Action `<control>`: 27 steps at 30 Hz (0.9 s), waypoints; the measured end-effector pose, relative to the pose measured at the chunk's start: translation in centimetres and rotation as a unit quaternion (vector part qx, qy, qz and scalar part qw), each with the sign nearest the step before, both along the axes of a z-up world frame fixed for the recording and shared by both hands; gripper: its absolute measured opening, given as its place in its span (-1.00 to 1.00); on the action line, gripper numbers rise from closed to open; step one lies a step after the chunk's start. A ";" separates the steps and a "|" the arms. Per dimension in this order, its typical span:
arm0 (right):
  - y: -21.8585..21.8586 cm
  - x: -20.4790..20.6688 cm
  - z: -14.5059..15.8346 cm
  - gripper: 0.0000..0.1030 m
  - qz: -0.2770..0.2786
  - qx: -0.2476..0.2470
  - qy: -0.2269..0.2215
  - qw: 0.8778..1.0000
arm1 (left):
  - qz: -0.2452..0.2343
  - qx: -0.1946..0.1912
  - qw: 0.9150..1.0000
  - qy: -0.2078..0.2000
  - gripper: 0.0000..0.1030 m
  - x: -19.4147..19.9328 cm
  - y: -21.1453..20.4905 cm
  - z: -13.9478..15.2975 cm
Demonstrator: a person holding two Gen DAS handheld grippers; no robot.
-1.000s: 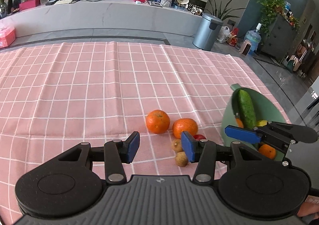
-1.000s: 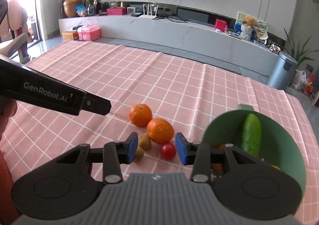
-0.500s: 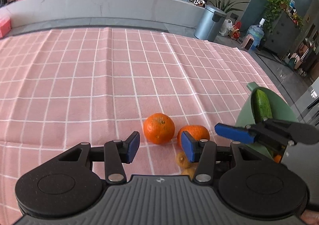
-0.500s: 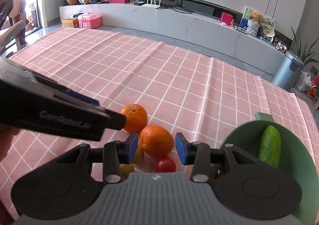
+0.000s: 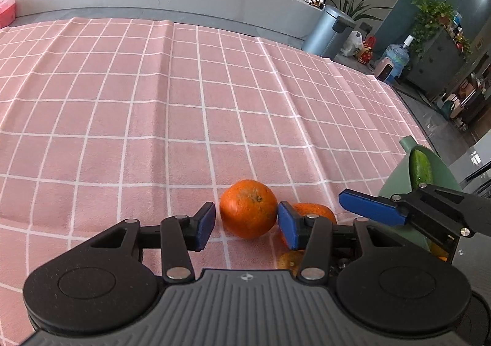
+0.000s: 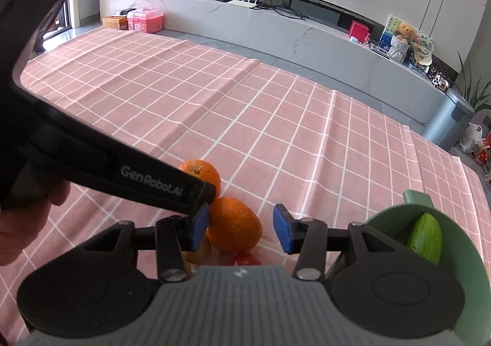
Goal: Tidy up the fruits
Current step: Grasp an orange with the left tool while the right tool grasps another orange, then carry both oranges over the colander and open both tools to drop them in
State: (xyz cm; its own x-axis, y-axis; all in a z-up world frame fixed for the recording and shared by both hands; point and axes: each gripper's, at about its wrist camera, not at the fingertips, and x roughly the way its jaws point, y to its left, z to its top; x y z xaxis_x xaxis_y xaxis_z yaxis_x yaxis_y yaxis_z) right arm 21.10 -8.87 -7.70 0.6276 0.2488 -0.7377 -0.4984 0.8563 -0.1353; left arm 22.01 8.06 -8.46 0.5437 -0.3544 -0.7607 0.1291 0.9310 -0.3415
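Two oranges lie on the pink checked cloth. My left gripper (image 5: 245,224) is open with the far orange (image 5: 248,212) between its blue pads, not squeezed. The near orange (image 5: 316,211) sits just right of it. My right gripper (image 6: 241,231) is open around the near orange (image 6: 233,224), which lies toward its left pad. The far orange (image 6: 201,173) is partly hidden behind the left gripper's body. A red tomato (image 6: 245,259) and a kiwi (image 6: 198,252) lie under the right gripper. The green bowl (image 6: 460,257) holds a cucumber (image 6: 426,237).
The bowl (image 5: 435,171) stands at the table's right edge, with another orange fruit (image 5: 438,251) inside. The right gripper's finger (image 5: 371,211) reaches in close beside my left one. A grey bin (image 6: 448,122) stands on the floor beyond the table.
Both grippers have moved forward and down toward the fruit. The far orange now sits between the left pads and the near orange between the right pads. Both stay open.
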 end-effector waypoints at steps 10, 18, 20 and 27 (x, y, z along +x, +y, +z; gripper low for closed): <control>0.9 -0.1 -0.2 -0.35 0.037 -0.027 0.009 0.999 | 0.004 0.001 1.000 -0.010 -0.13 -0.6 -0.1 0.6; 0.9 -0.1 -0.3 -0.37 0.038 -0.033 0.010 0.999 | 0.034 -0.010 0.999 -0.022 -0.14 -2.1 1.1 2.3; 0.8 -0.4 0.1 -0.38 0.038 -0.031 0.002 0.999 | 0.038 -0.010 0.999 -0.027 -0.14 -2.5 1.2 2.9; -0.1 -2.6 3.5 -0.44 0.034 -0.009 -0.032 0.999 | 0.058 -0.019 0.998 -0.033 -0.14 -4.8 1.4 5.3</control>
State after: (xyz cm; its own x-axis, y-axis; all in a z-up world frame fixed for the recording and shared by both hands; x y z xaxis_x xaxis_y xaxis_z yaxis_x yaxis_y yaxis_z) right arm 18.53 -8.94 -4.25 0.6557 0.2785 -0.7018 -0.5444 0.8184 -0.1839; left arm 17.20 9.51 -3.14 0.6317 -0.3142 -0.7087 0.0444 0.9273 -0.3716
